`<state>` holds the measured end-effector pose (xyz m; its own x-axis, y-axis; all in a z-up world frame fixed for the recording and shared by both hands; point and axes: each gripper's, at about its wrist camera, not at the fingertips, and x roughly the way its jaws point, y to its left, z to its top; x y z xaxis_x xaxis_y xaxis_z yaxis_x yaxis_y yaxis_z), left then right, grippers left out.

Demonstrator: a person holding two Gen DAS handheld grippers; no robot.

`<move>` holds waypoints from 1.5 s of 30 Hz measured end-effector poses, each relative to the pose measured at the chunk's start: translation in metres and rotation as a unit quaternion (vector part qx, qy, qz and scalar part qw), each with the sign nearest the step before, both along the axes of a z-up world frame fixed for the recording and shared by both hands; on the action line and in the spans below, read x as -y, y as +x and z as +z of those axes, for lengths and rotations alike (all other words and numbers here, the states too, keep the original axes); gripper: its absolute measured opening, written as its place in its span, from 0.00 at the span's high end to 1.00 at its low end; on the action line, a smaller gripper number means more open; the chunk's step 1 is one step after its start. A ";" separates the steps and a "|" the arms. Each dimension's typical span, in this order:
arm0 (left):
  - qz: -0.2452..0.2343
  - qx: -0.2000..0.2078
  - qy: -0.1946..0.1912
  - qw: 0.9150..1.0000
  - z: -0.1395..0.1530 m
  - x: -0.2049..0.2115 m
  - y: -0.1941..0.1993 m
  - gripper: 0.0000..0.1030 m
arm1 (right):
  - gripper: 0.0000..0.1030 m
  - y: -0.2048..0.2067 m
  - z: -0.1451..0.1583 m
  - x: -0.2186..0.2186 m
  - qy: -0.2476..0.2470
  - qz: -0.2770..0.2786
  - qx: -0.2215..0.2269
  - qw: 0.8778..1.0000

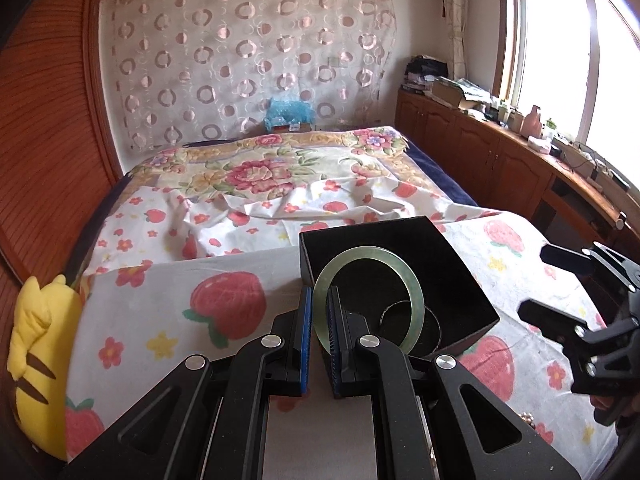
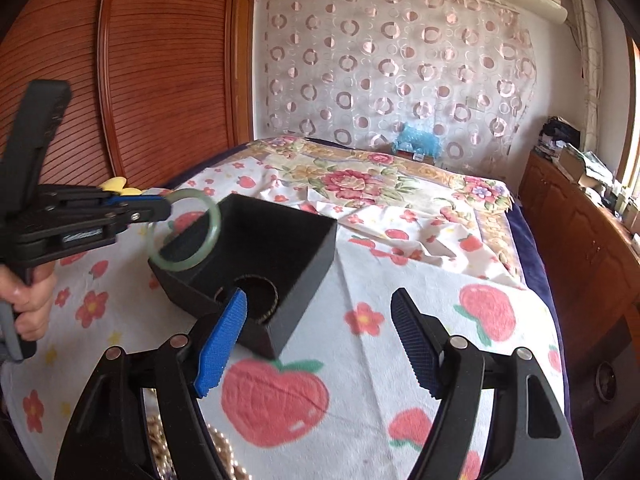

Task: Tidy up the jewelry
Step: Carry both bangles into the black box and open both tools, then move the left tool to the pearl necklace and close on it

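My left gripper (image 1: 320,300) is shut on a pale green jade bangle (image 1: 404,272) and holds it upright over the near edge of an open black box (image 1: 452,264). In the right wrist view the bangle (image 2: 214,226) hangs above the box (image 2: 308,260), pinched by the left gripper (image 2: 166,208). A dark round ring-shaped piece (image 2: 260,292) lies inside the box. My right gripper (image 2: 320,316) is open and empty, low over the strawberry-print cloth (image 2: 360,380), its left finger close to the box's near corner.
The box sits on a bed covered by a strawberry cloth and a floral blanket (image 1: 256,168). A yellow plush (image 1: 36,352) lies at the left edge. Beaded jewelry (image 2: 224,452) shows under my right gripper. Wooden cabinets (image 1: 480,148) line the right wall.
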<state>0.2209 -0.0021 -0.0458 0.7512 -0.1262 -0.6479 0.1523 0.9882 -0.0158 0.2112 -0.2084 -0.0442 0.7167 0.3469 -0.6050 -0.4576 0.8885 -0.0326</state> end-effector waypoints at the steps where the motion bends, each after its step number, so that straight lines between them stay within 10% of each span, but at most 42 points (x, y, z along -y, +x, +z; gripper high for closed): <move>1: 0.000 -0.003 0.001 1.000 -0.001 0.001 0.003 0.93 | 0.25 -0.002 -0.001 0.002 0.000 0.001 -0.001 1.000; 15: -0.001 -0.018 0.023 1.000 -0.007 0.017 0.015 0.90 | 0.25 -0.031 -0.009 0.013 0.013 0.007 -0.004 1.000; 45: -0.046 -0.007 -0.019 0.999 -0.014 0.002 -0.103 0.85 | 0.29 -0.133 -0.010 0.023 0.032 0.008 -0.008 0.999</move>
